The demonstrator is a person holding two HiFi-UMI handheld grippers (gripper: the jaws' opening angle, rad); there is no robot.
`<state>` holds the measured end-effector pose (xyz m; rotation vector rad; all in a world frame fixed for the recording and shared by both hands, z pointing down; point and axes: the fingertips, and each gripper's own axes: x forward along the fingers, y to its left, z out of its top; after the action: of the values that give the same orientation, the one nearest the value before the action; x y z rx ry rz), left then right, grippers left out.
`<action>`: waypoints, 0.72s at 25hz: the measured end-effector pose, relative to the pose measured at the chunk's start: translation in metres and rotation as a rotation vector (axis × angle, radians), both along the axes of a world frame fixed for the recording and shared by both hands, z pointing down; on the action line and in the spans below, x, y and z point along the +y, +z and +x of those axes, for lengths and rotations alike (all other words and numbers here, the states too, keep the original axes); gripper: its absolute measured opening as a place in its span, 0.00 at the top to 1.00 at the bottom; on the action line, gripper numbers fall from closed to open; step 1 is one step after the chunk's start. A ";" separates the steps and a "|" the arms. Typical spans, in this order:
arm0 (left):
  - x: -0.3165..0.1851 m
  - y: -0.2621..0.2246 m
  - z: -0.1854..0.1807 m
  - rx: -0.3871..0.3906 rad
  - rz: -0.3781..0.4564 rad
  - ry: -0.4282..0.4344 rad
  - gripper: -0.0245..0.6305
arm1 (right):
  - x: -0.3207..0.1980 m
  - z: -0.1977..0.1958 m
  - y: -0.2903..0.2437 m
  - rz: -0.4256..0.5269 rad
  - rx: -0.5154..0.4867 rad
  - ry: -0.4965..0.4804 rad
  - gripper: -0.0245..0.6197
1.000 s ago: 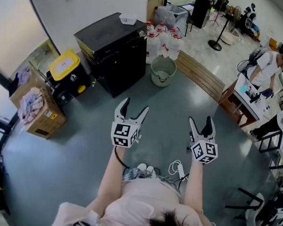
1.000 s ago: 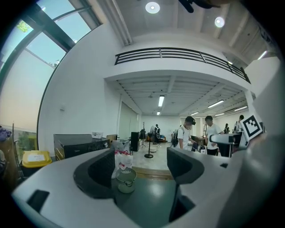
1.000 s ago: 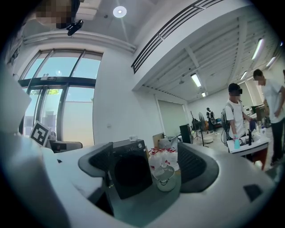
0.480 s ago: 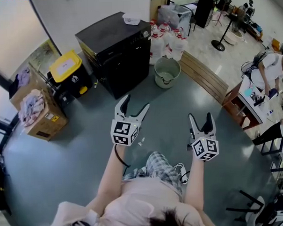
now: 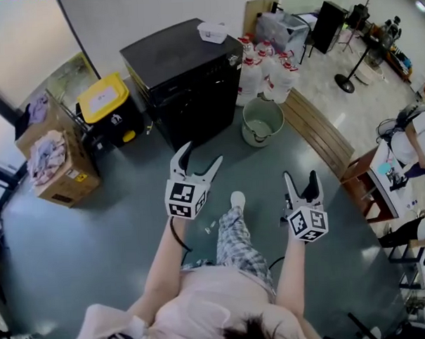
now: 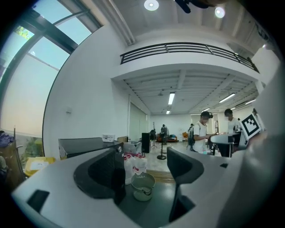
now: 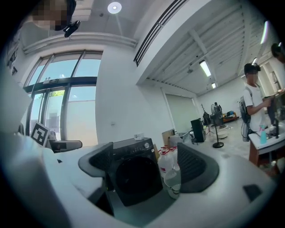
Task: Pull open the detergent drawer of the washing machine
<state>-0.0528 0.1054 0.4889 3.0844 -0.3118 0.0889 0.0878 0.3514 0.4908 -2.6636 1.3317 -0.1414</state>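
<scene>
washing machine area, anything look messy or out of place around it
Nothing spilled or broken shows. The washing machine stands upright and shut, with a small white tub sitting on its top. The one untidy spot is the cardboard box at the far left, with clothes heaped loosely over its rim.

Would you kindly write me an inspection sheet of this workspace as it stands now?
Surface: grey floor, mostly bare around the person.
Job's things: black washing machine against the wall, door shut; no drawer seen pulled out.
Clutter: green bucket, white jugs, yellow-lidded bin, cardboard box holding cloth.
Grippers: left gripper and right gripper both open, empty, short of the machine.
Cables: dark cord looping under the left gripper.
Surroundings: wooden bench, standing fan, a person at a desk on the right.
</scene>
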 end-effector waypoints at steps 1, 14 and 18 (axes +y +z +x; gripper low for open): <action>-0.014 0.001 0.020 0.001 0.006 -0.016 0.42 | -0.018 0.023 0.002 0.004 0.003 -0.022 0.27; -0.240 -0.011 0.196 0.012 0.001 -0.379 0.42 | -0.319 0.268 -0.018 -0.003 0.039 -0.414 0.27; -0.280 -0.003 0.207 -0.005 0.011 -0.475 0.42 | -0.392 0.292 -0.016 -0.014 0.043 -0.530 0.27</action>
<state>0.1546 -0.1749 0.4860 2.9239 -1.0287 0.0784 0.3795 -0.0409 0.4751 -2.2670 2.0238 -0.1539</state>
